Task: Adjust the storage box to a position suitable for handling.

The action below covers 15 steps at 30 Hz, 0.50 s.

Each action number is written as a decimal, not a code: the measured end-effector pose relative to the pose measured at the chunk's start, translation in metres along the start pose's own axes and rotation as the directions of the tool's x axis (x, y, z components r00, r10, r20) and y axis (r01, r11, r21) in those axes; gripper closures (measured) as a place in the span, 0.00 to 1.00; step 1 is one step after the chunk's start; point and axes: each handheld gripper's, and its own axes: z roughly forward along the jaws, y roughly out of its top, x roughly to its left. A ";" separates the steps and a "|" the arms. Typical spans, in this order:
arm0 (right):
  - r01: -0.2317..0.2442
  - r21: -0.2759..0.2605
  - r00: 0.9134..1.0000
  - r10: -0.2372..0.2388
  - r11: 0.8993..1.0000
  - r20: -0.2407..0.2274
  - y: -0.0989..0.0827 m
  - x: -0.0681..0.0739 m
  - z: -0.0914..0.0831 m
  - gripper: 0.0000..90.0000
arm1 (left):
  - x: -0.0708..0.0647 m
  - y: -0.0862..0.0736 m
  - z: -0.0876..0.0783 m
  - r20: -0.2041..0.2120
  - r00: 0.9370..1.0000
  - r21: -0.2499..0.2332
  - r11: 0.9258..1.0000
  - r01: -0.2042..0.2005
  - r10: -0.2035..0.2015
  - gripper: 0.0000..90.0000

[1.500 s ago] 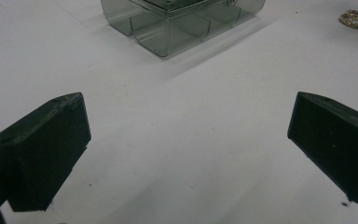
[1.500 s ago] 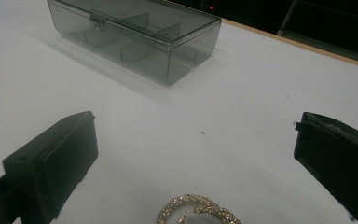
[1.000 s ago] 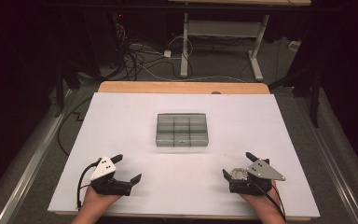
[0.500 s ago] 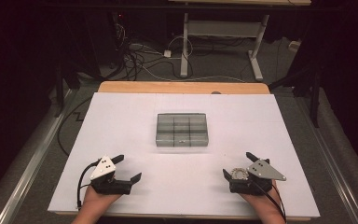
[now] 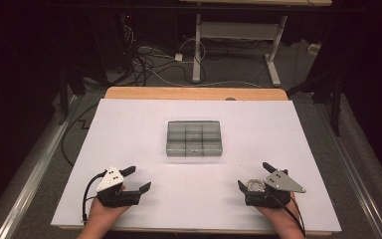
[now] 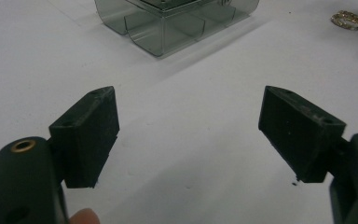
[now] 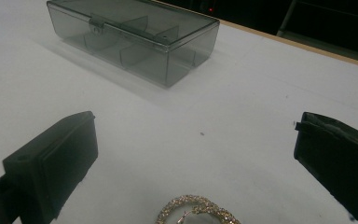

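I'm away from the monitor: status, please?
Left gripper open, jaws just closing some, nothing between. Right gripper open, ring lying between its jaws, not gripped. Box shut, mid-table. Nothing in the way.

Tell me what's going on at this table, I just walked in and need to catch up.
A person holds a gripper in each hand at the near edge of a white table. The right gripper is open around a gold sparkly hoop earring lying between its jaws, not yet gripped. The left gripper is open over bare table, its jaws having just been closing a little on nothing. A closed, smoky clear compartment box sits untouched mid-table.
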 end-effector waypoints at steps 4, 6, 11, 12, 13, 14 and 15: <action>-0.001 0.002 1.000 0.001 1.000 -0.001 0.000 -0.001 0.000 0.01 | -0.001 0.000 0.001 0.004 1.000 0.004 1.000 -0.007 0.007 0.30; -0.006 0.001 1.000 0.006 1.000 -0.002 0.000 -0.001 0.000 0.01 | 0.000 0.001 0.001 0.000 1.000 0.017 1.000 -0.006 0.006 0.34; -0.018 0.004 1.000 0.018 1.000 -0.001 0.000 -0.003 -0.001 0.01 | 0.001 0.002 0.004 -0.010 1.000 0.034 0.999 0.013 -0.013 0.45; -0.019 0.002 1.000 0.019 1.000 -0.004 0.000 -0.003 -0.001 0.01 | 0.000 0.002 0.003 -0.016 1.000 0.034 0.999 0.018 -0.018 0.47; -0.025 0.000 1.000 0.025 1.000 -0.006 0.000 -0.003 0.000 0.01 | 0.001 0.002 0.003 -0.025 1.000 0.036 0.999 0.019 -0.019 0.48; -0.036 -0.002 0.999 0.036 0.999 -0.012 0.001 -0.003 0.000 0.01 | 0.001 0.002 0.003 -0.047 0.999 0.035 0.999 0.029 -0.027 0.49; -0.043 -0.002 0.999 0.043 0.999 -0.016 0.001 -0.003 0.000 0.01 | 0.001 0.002 0.003 -0.048 0.998 0.030 0.999 0.031 -0.029 0.53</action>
